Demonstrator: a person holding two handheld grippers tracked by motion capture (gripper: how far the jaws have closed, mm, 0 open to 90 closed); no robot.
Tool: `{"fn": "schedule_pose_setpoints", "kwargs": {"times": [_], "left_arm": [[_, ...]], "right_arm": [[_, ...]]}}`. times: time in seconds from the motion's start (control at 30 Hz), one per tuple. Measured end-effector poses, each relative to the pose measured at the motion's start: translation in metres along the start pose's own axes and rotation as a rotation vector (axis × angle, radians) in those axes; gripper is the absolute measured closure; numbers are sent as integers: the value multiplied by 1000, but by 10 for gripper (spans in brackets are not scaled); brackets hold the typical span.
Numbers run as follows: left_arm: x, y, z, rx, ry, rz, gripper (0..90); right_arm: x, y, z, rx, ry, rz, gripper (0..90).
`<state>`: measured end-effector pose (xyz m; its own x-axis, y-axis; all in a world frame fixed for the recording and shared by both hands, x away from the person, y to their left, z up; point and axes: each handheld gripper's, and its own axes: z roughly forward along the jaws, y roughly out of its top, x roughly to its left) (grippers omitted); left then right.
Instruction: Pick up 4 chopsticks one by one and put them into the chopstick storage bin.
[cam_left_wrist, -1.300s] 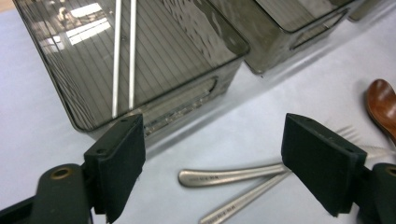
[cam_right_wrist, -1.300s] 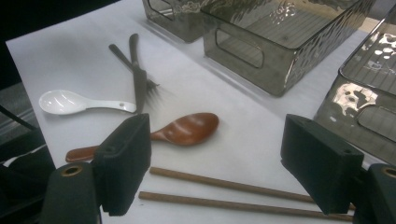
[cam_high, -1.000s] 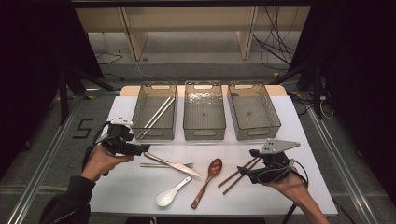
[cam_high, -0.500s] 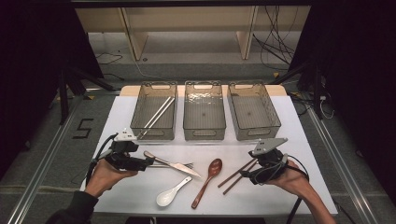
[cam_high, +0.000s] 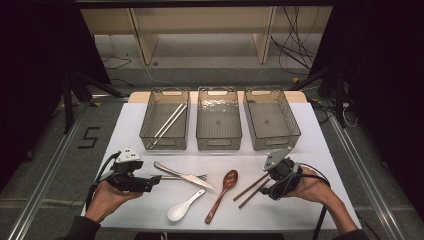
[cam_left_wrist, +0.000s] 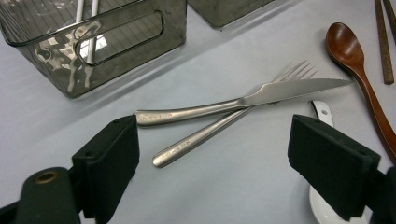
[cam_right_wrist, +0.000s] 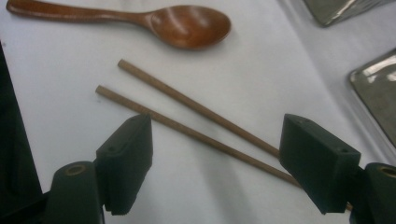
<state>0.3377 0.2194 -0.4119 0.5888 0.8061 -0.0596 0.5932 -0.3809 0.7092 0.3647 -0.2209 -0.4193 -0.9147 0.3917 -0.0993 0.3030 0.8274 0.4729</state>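
A steel knife (cam_high: 184, 176) lies crossed over a fork (cam_high: 186, 176) on the white table (cam_high: 310, 150). My left gripper (cam_high: 152, 183) is open just left of their handles, and in the left gripper view the knife (cam_left_wrist: 261, 95) and fork (cam_left_wrist: 205, 135) lie just ahead of the spread jaws of the left gripper (cam_left_wrist: 215, 172). Two wooden chopsticks (cam_high: 252, 188) lie at the right. My right gripper (cam_high: 269, 186) is open over their right ends; in the right gripper view the chopsticks (cam_right_wrist: 187, 130) pass between the jaws of the right gripper (cam_right_wrist: 215, 163).
Three clear grey bins stand at the back: the left bin (cam_high: 165, 120) holds metal chopsticks (cam_high: 167, 125), the middle bin (cam_high: 218, 120) and right bin (cam_high: 271, 120) look empty. A wooden spoon (cam_high: 221, 195) and a white spoon (cam_high: 184, 206) lie near the front edge.
My left gripper has come down and toward the front edge, settling by the knife and fork handles. My right gripper has shifted slightly left over the wooden chopsticks.
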Motion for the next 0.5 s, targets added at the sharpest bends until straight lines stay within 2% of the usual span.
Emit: {"fn": "schedule_pose_setpoints", "kwargs": {"times": [0.27,0.5], "left_arm": [[-4,-5,0,21,-14,-5,160],[-5,-8,2,56,-6,10,159]], "right_arm": [[-2,2,12,83,37,-56,327],[-5,4,21,146,53,-96,376]]}}
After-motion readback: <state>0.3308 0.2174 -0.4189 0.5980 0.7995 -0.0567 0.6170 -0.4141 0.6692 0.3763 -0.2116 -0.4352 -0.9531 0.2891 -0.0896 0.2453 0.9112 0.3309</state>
